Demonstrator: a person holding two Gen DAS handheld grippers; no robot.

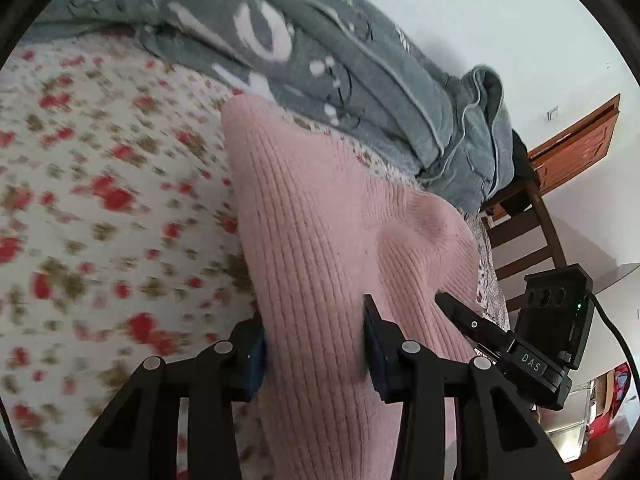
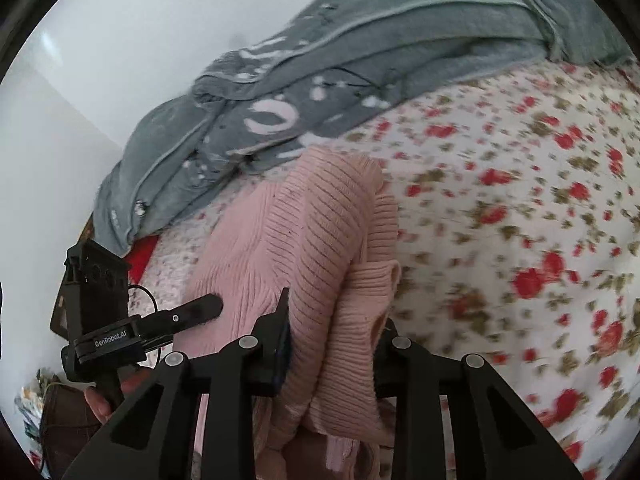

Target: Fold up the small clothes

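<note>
A pink ribbed knit garment (image 1: 320,220) lies on the flowered bed sheet (image 1: 100,200). My left gripper (image 1: 316,344) is shut on a thick fold of it, the knit bulging between the fingers and hanging below. My right gripper (image 2: 336,344) is shut on another bunched part of the same pink garment (image 2: 320,220), which drapes over and under its fingers. The right gripper shows at the right of the left wrist view (image 1: 480,328), against the garment's edge. The left gripper shows at the left of the right wrist view (image 2: 188,312). Both views are blurred by motion.
A grey patterned blanket (image 1: 320,60) is heaped along the far side of the bed, against the white wall; it also shows in the right wrist view (image 2: 320,80). A wooden chair (image 1: 528,232) and a brown door (image 1: 576,140) stand beyond the bed's right edge.
</note>
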